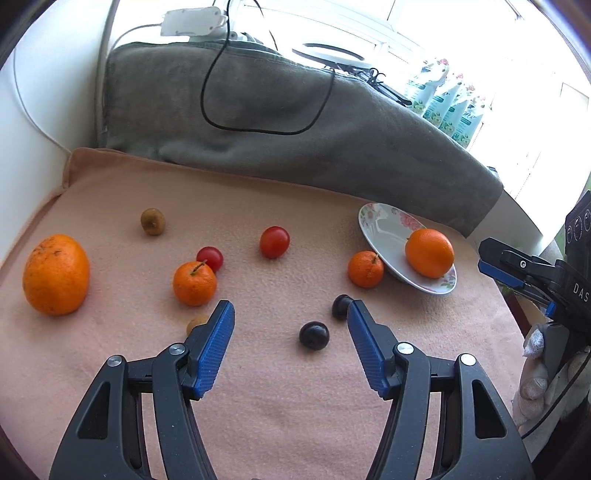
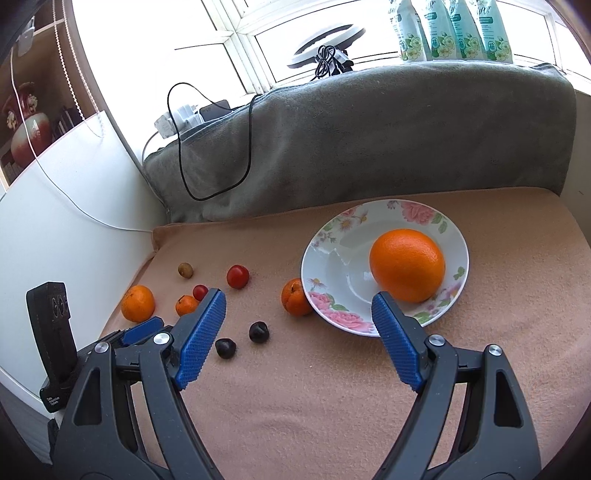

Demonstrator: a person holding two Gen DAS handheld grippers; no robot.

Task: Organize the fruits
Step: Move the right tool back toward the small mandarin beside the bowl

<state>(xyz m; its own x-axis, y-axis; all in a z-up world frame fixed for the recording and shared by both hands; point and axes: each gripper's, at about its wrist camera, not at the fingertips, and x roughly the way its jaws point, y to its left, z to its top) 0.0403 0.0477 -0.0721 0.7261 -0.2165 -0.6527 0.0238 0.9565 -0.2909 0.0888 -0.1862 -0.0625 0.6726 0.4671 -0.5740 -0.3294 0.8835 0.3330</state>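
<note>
A floral plate [image 2: 332,266] [image 1: 380,236] holds one large orange [image 2: 407,270] [image 1: 429,252]. A mandarin [image 2: 295,297] [image 1: 365,268] leans on its rim. On the pink cloth lie another large orange [image 1: 55,274] [image 2: 137,302], a mandarin [image 1: 194,283] [image 2: 186,305], two red tomatoes [image 1: 274,242] [image 1: 210,257], two dark plums [image 1: 314,335] [image 1: 340,305], a kiwi [image 1: 152,220] and a small brown fruit [image 1: 195,325]. My left gripper [image 1: 290,314] is open and empty above the plums. My right gripper [image 2: 299,306] is open and empty before the plate.
A grey blanket [image 1: 280,122] with a black cable [image 1: 258,129] backs the cloth. A white wall [image 2: 55,221] bounds the left. Bottles [image 2: 454,29] and a ring light [image 2: 325,48] stand on the windowsill. The right gripper shows in the left wrist view [image 1: 517,273].
</note>
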